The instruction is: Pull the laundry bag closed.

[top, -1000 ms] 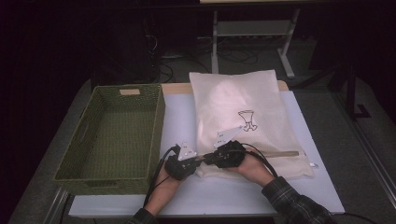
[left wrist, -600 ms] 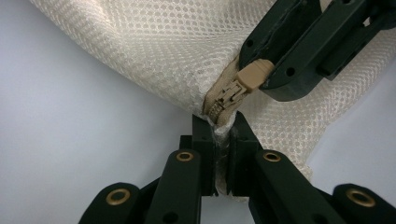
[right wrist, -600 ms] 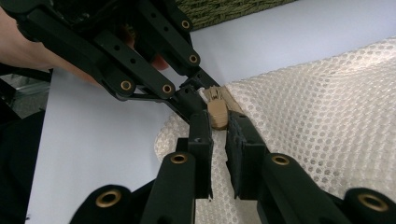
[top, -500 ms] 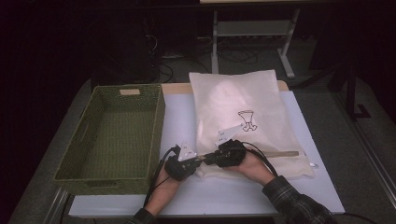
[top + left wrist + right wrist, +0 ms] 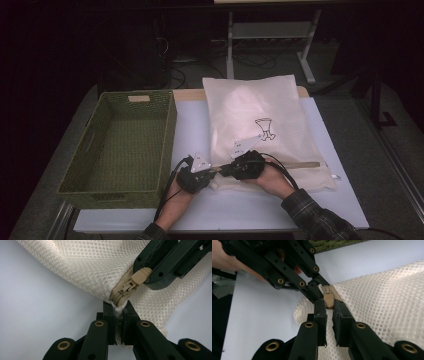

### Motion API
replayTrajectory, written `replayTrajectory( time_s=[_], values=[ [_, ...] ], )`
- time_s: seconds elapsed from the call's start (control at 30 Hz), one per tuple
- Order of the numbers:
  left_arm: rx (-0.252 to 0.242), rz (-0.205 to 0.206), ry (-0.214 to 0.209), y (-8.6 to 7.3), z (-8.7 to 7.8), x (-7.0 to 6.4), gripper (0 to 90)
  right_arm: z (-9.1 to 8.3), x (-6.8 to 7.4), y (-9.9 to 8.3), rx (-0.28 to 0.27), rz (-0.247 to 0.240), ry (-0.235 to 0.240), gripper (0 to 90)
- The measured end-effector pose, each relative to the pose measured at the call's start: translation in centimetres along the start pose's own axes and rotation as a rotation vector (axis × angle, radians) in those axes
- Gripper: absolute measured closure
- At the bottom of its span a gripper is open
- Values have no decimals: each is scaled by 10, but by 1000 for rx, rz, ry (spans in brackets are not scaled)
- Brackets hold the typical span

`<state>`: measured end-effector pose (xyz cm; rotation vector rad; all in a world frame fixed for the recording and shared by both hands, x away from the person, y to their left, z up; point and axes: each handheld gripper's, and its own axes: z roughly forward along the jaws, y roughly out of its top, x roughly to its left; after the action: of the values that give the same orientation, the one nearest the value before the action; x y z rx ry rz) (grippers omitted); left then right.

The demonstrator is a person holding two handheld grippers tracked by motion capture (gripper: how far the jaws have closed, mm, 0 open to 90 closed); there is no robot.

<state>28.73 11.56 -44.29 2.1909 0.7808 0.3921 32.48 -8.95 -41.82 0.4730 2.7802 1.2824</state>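
While a green basket [image 5: 120,145] sits left on the desk [image 5: 190,125], the mesh bag [image 5: 260,115] lies beside it; the left gripper [image 5: 120,312] pinches its corner, the right gripper [image 5: 329,307] clamps the zipper pull [image 5: 328,300].

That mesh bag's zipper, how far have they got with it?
Both grips are set: the left gripper pinches the mesh bag at the zipper's end, and the right gripper has its fingers on the zipper pull. The pull sits at that end, so the whole slide remains.
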Motion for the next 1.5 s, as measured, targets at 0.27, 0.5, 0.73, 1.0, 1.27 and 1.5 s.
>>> replayTrajectory(
  time_s=[0.27,0.5,0.73,1.0,1.27,1.5],
  values=[
    [-21,-50,-3,1,-3,4,846,-9,-6,-6,6,-6,-26,818],
    [-25,-59,-8,1,-3,4,845,-19,-12,-14,16,1,-47,818],
    [-25,-75,-6,1,-4,4,844,-25,-15,-20,26,14,-64,817],
    [-22,-79,-9,0,-4,6,843,-35,-18,-26,24,30,-91,817],
    [-19,-82,-12,-1,-4,6,841,-43,-20,-31,22,43,-113,817],
    [-15,-84,-11,-1,-3,6,840,-49,-21,-36,19,55,-123,816]
  ],
)
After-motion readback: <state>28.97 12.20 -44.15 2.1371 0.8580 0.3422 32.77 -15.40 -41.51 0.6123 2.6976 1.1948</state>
